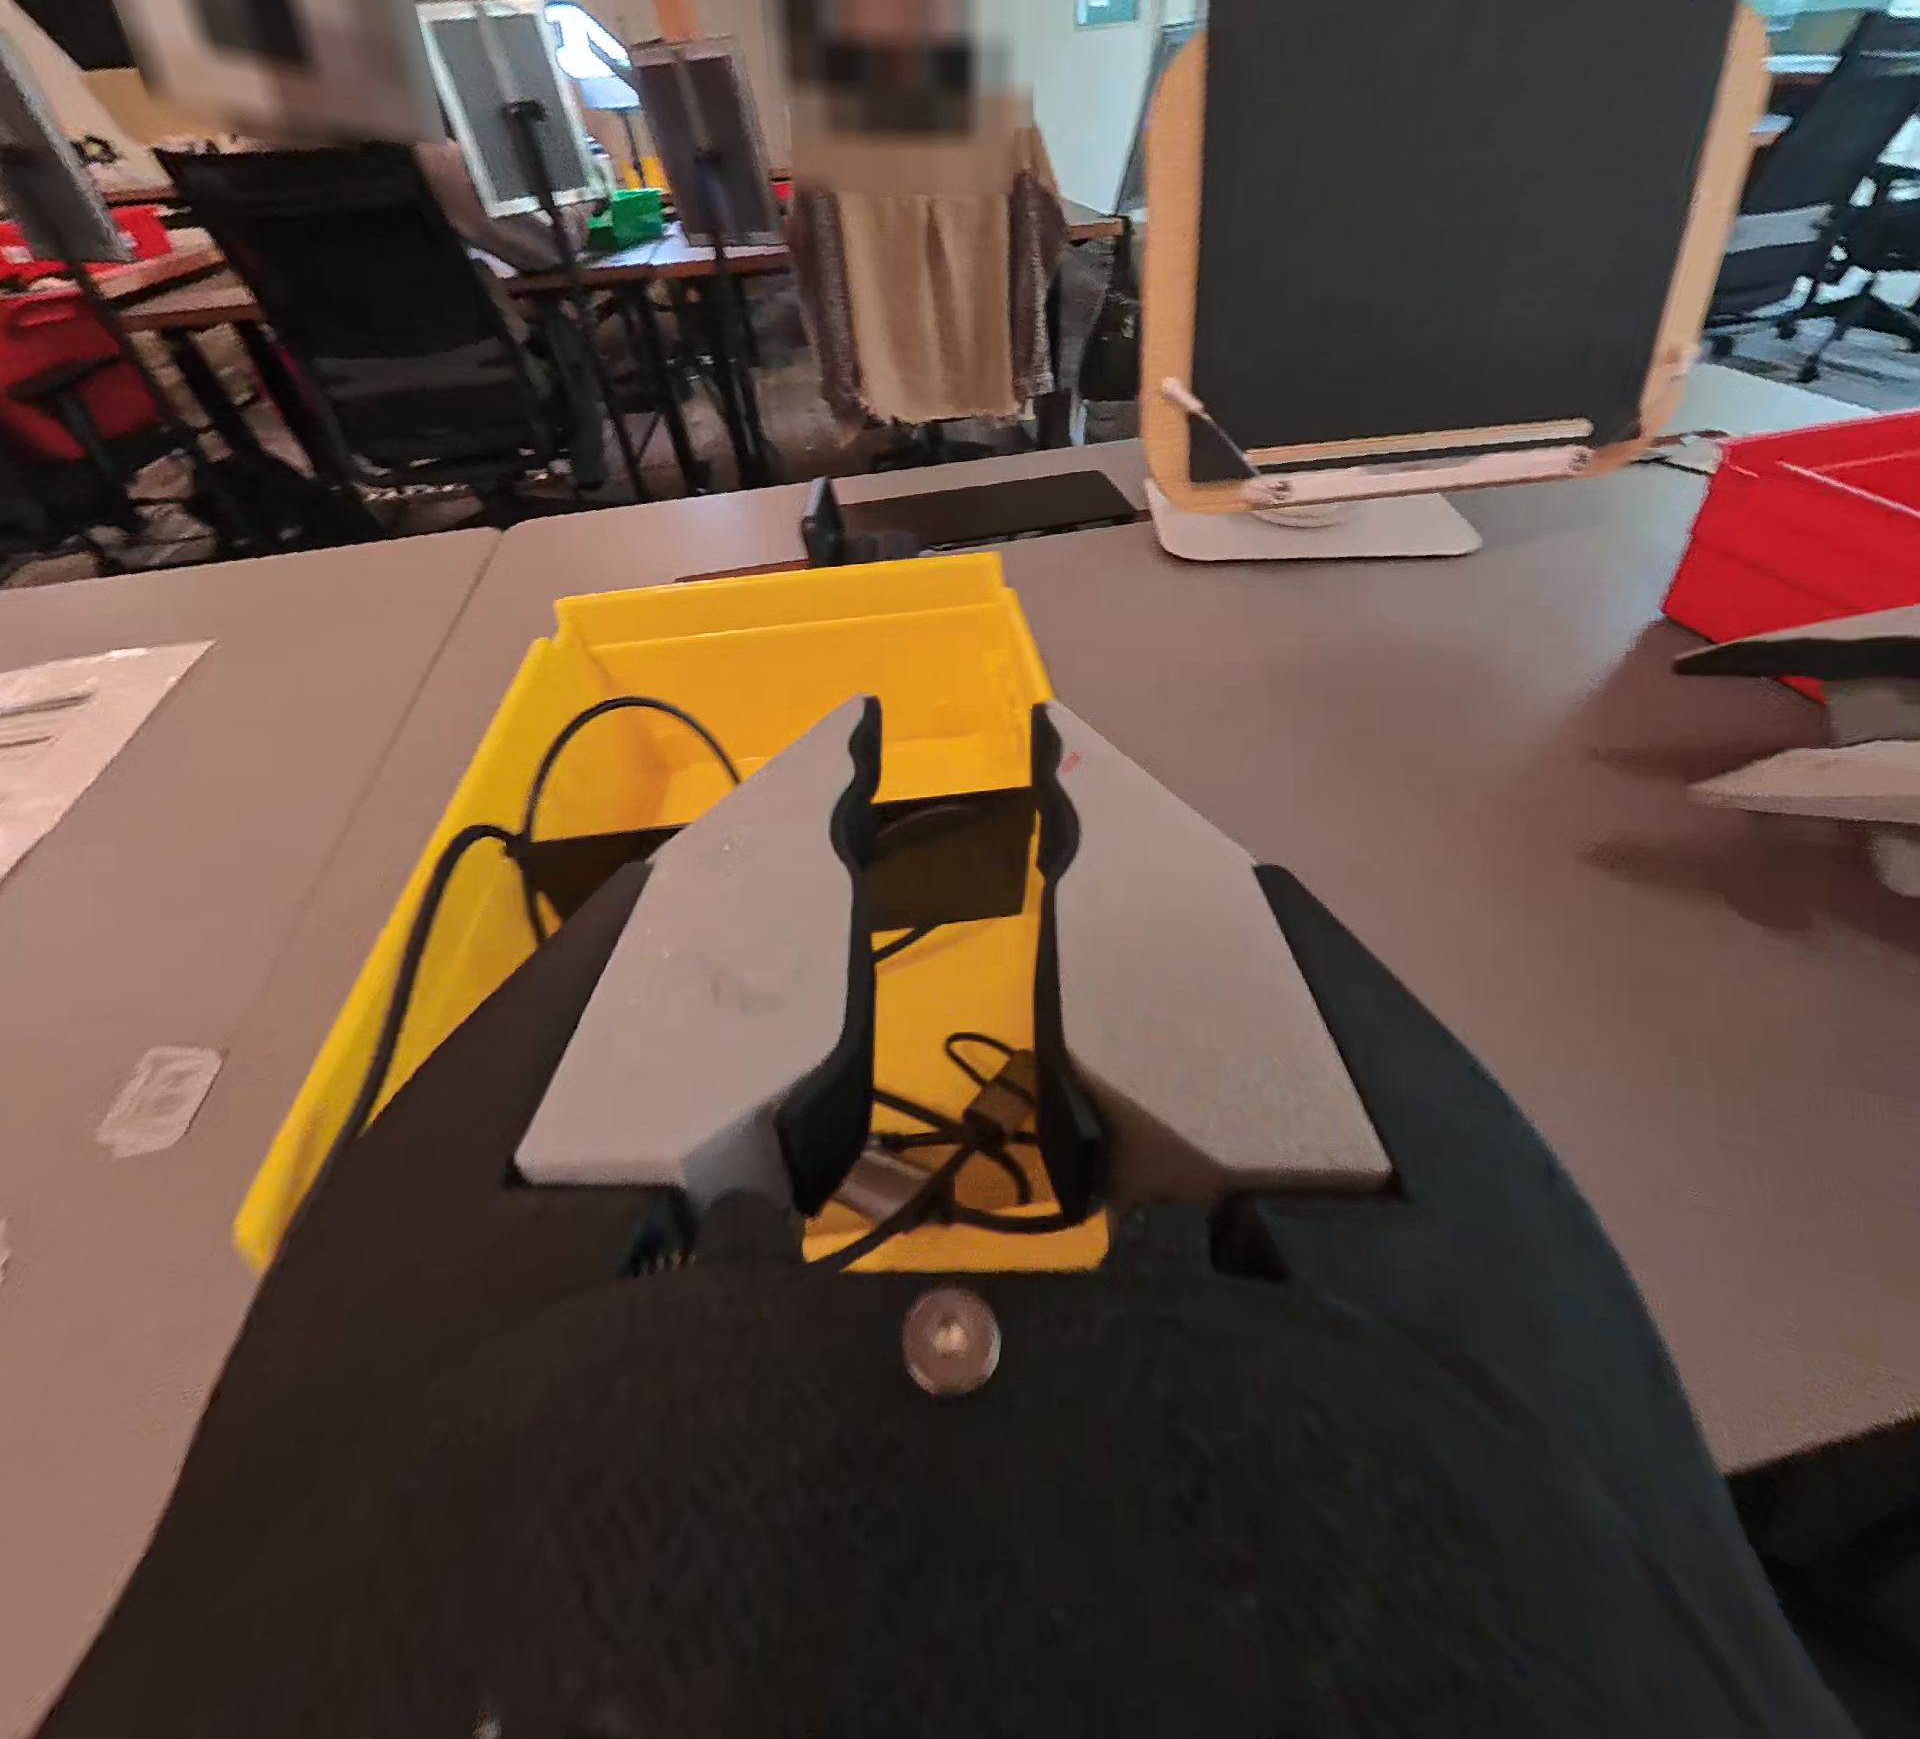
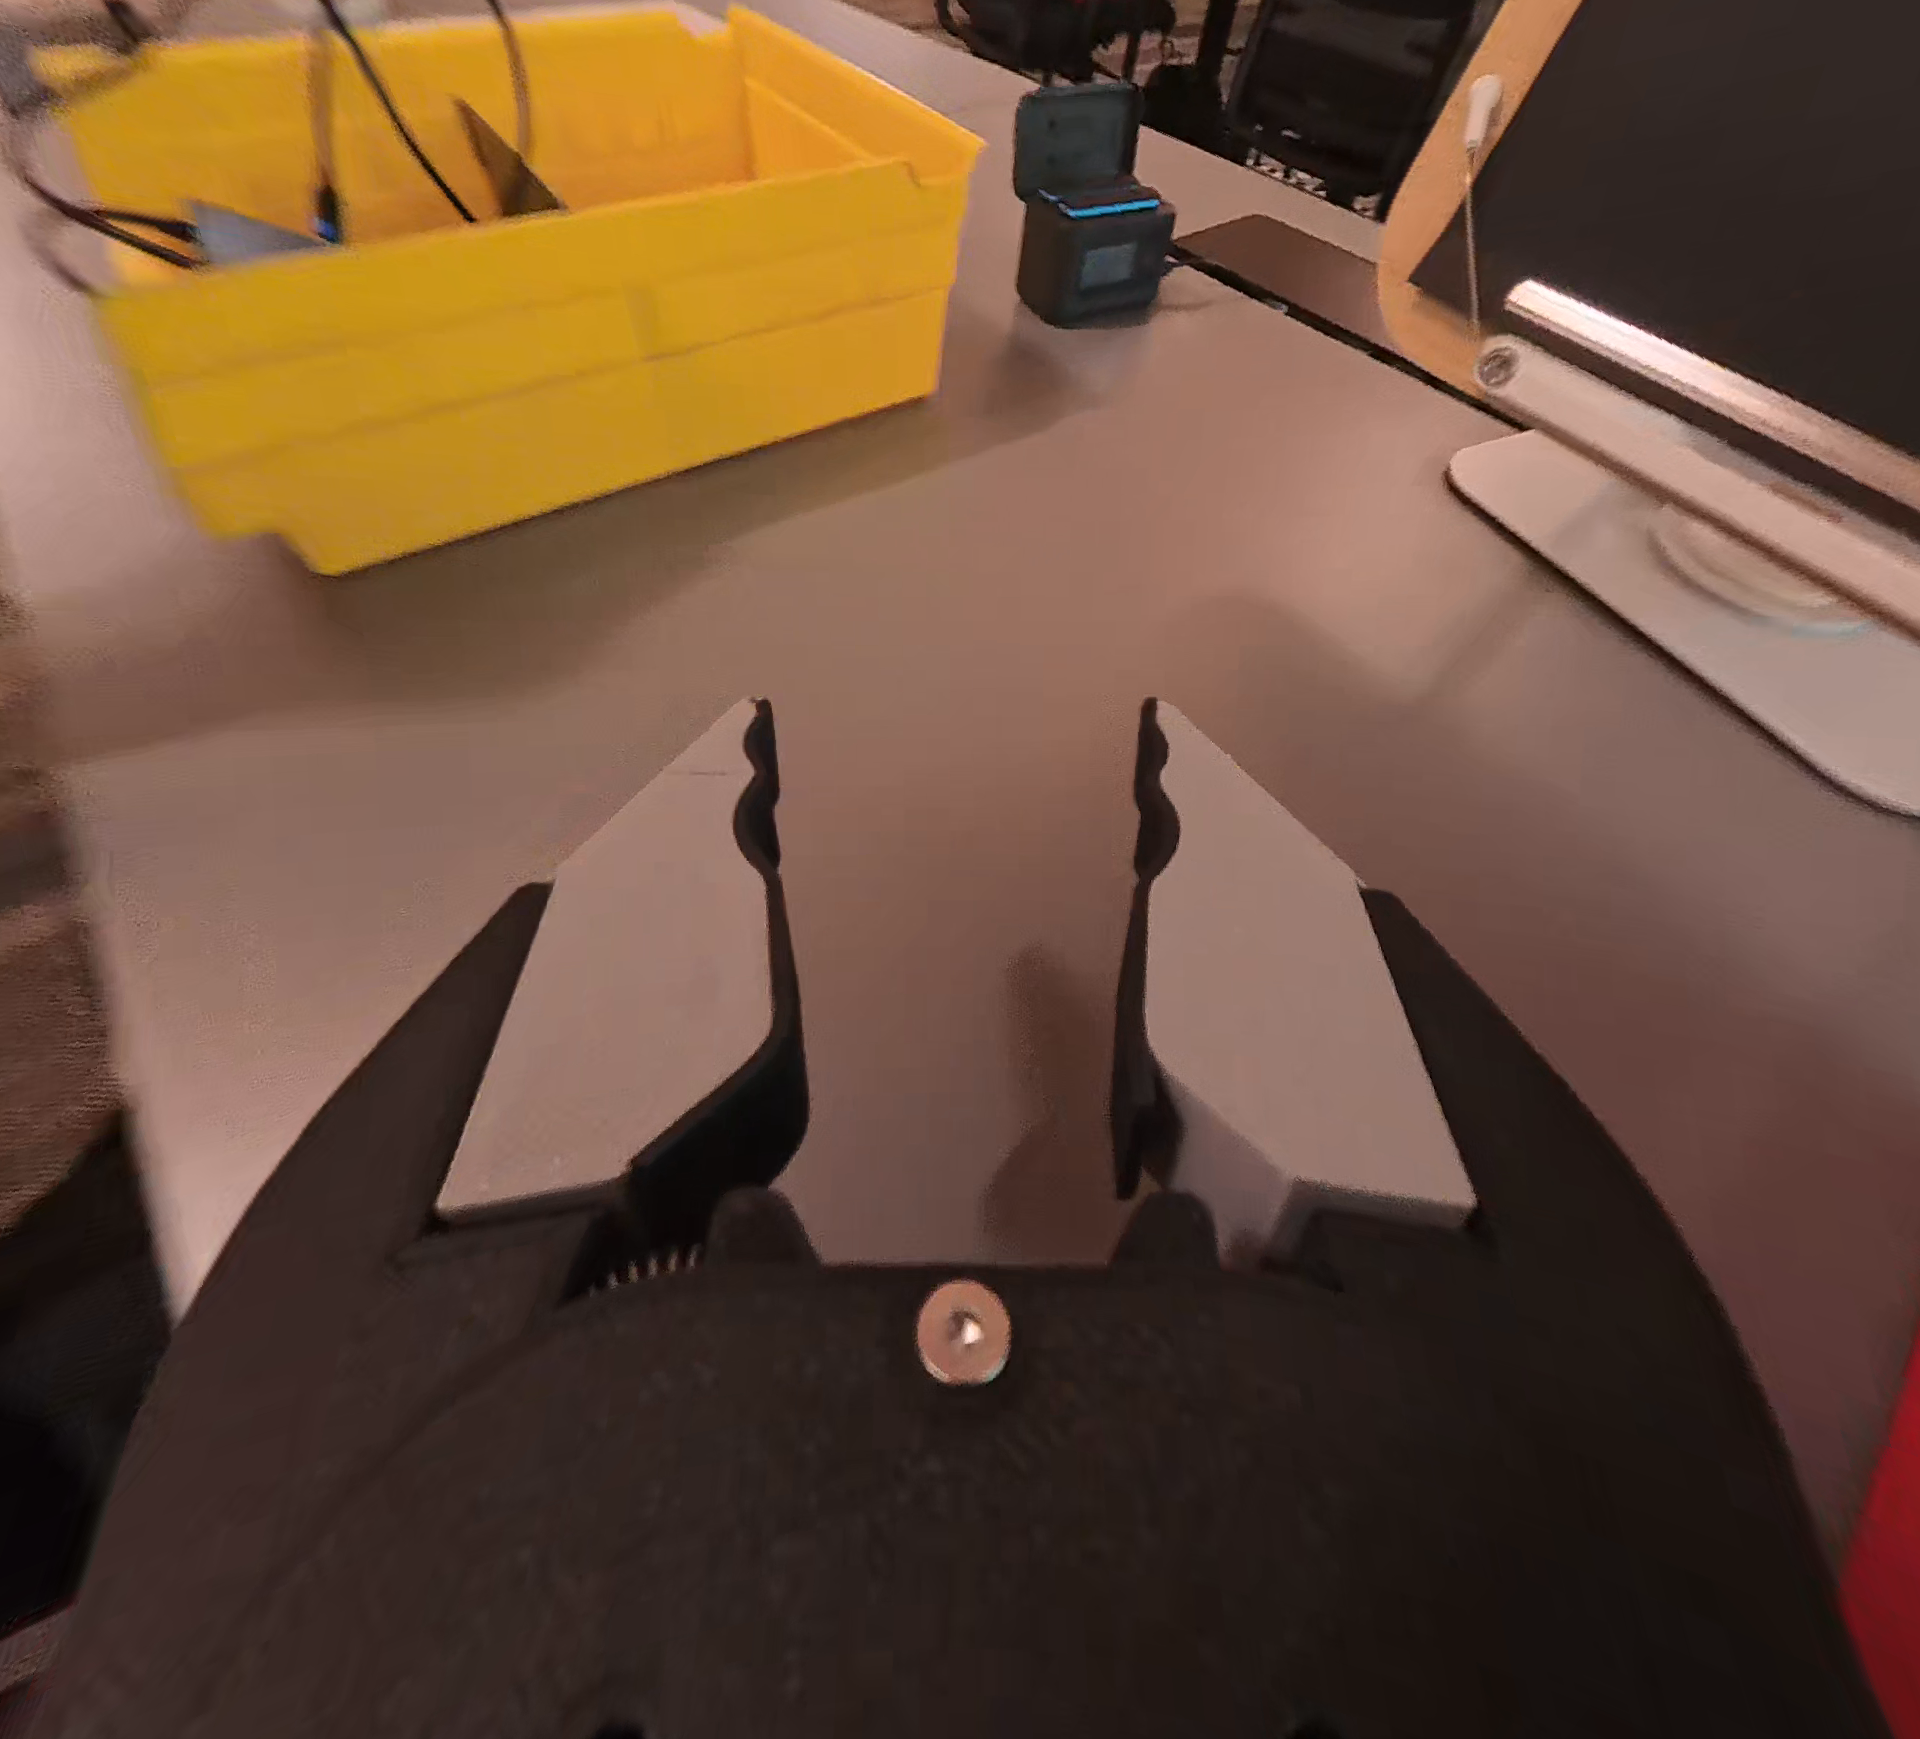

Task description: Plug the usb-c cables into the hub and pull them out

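Lying inside the yellow plastic bin (image 1: 644,816), the flat black rectangular hub (image 1: 951,863) rests on the bin floor toward its far half, with thin black cables (image 1: 566,754) looping up over the bin's left wall and a tangle of black cable with a small metal-ended plug (image 1: 977,1128) at the near end of the floor. The left gripper (image 1: 954,733) hangs over the bin with its grey fingers and black pads parted, the gap framing the hub; nothing sits between them, and whether the tips touch the hub cannot be told. The bin stands on the grey tabletop (image 1: 1351,754), near its far edge. The right gripper (image 2: 954,723) is beside the bin, over bare tabletop, its jaws spread wide and empty. Behind the bin, by the far edge, sits a small dark box with an open lid (image 2: 1091,224). To the right stands a black monitor with a tan frame on a silver base (image 1: 1455,183), and a red plastic bin (image 1: 1808,536) lies toward the tabletop's right edge. A sheet of paper (image 1: 73,733) lies on the left side.
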The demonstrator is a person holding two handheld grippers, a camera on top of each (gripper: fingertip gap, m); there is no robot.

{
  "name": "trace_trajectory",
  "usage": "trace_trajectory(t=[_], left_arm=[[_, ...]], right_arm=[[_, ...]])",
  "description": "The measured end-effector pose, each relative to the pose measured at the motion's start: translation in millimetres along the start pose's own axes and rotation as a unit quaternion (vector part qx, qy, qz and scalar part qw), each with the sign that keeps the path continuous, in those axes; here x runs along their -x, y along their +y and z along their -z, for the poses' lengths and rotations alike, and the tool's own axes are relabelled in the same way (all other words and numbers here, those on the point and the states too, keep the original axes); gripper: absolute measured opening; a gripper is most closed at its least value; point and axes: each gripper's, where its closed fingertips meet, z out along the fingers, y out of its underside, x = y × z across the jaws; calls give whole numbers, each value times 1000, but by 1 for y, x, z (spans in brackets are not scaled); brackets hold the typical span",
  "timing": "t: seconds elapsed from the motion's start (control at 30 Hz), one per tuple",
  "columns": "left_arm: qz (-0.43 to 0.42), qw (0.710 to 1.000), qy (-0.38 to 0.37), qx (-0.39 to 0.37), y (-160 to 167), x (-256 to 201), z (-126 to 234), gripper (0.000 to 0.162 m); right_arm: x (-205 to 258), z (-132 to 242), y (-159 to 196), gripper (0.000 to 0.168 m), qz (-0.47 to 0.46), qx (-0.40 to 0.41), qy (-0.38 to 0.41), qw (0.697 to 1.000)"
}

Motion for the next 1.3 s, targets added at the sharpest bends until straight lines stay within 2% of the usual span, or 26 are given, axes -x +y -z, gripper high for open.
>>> trace_trajectory(t=[0.13, 0.23, 0.4, 0.57, 0.83, 0.93, 1.3], left_arm=[[7, 999, -39, -2, 4, 29, 4, 26], [-1, 998, -67, 16, 17, 47, 0, 25], [3, 996, -79, 42, 32, 61, -12, 27], [-24, 992, -99, 72, 42, 68, -16, 29], [-40, 969, -106, 219, 103, 91, -7, 36], [-23, 965, -92, 245, 118, 91, -9, 29], [-4, 952, -88, 293, 142, 92, -7, 25]], right_arm=[[-14, -55, 9, 66, 18, 19, -11, 1000], [-10, -75, 23, 62, 14, 46, -42, 998], [-17, -65, 25, 60, 51, 38, -30, 998], [-23, -63, 25, 58, 23, 38, -24, 999], [-23, -60, 28, 56, 43, 44, -7, 998], [-25, -58, 28, 56, 34, 42, -5, 999], [-23, -54, 29, 53, 42, 43, 1, 998]])
